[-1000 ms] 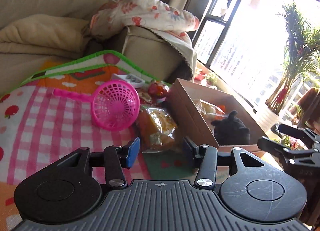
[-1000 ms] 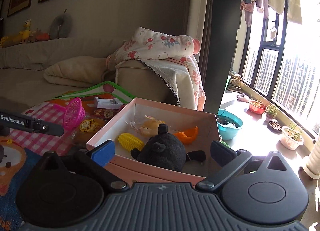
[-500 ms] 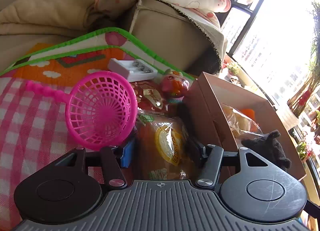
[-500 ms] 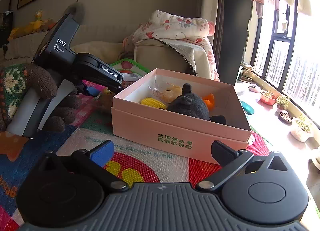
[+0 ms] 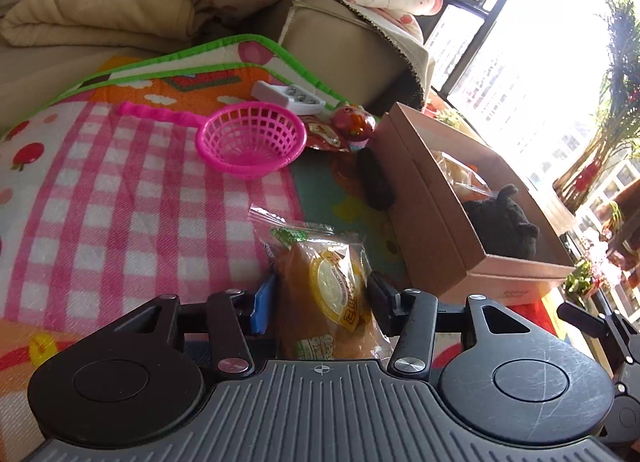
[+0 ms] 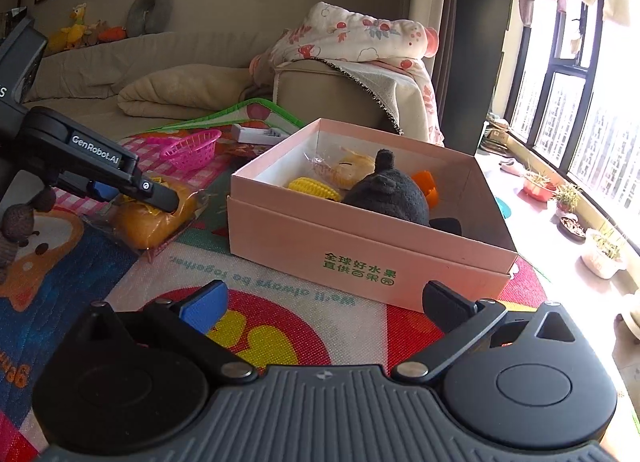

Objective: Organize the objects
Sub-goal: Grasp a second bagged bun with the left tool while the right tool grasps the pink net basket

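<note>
My left gripper (image 5: 322, 302) is shut on a bagged bread roll (image 5: 328, 290) and holds it above the play mat, left of the pink cardboard box (image 5: 436, 222). From the right wrist view the left gripper (image 6: 156, 196) shows clamping the roll (image 6: 148, 218). The box (image 6: 360, 258) holds a black plush toy (image 6: 390, 196), a toy corn cob (image 6: 314, 188), an orange piece (image 6: 426, 184) and a bagged bun (image 6: 352, 170). My right gripper (image 6: 326, 302) is open and empty, in front of the box.
A pink plastic strainer (image 5: 252, 138), a white battery charger (image 5: 288, 98), a red round toy (image 5: 354, 124) and a red packet (image 5: 324, 136) lie on the mat beyond the roll. A beige sofa (image 6: 192, 74) stands behind. Potted plants (image 6: 568, 198) line the window sill.
My left gripper has closed on the bread roll and pulled it back from the pile, lifting it. The right gripper has drawn back from the box and stays open.
</note>
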The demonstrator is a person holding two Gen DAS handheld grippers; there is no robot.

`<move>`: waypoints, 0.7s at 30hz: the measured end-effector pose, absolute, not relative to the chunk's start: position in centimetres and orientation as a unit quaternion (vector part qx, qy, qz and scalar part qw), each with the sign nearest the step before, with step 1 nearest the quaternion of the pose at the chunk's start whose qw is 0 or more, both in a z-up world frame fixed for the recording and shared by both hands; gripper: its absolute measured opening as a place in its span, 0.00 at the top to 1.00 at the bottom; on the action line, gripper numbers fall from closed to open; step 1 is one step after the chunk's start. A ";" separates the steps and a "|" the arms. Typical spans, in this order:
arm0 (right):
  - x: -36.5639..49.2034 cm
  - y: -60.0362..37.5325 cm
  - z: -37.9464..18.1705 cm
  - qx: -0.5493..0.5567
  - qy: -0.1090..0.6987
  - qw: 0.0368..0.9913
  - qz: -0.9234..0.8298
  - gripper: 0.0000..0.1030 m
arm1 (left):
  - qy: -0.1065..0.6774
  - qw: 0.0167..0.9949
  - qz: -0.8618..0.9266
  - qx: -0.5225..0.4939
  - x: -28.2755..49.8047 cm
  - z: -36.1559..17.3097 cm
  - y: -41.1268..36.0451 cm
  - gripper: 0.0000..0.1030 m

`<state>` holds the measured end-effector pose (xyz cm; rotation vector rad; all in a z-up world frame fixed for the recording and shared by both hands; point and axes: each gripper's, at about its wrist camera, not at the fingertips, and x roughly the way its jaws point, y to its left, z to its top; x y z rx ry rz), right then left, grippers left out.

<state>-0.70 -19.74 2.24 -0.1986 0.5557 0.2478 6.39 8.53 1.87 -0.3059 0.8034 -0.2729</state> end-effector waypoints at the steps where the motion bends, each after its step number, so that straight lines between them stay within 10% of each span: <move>1: -0.7 -19.5 2.4 -0.099 0.273 0.949 0.124 0.00 | 0.387 0.903 -0.125 -0.140 5.3 2.0 9.2 0.48; 21: 11.3 -0.6 7.0 -0.250 0.249 0.895 0.274 0.00 | 0.300 0.936 -0.039 -0.180 -0.8 0.5 17.1 0.48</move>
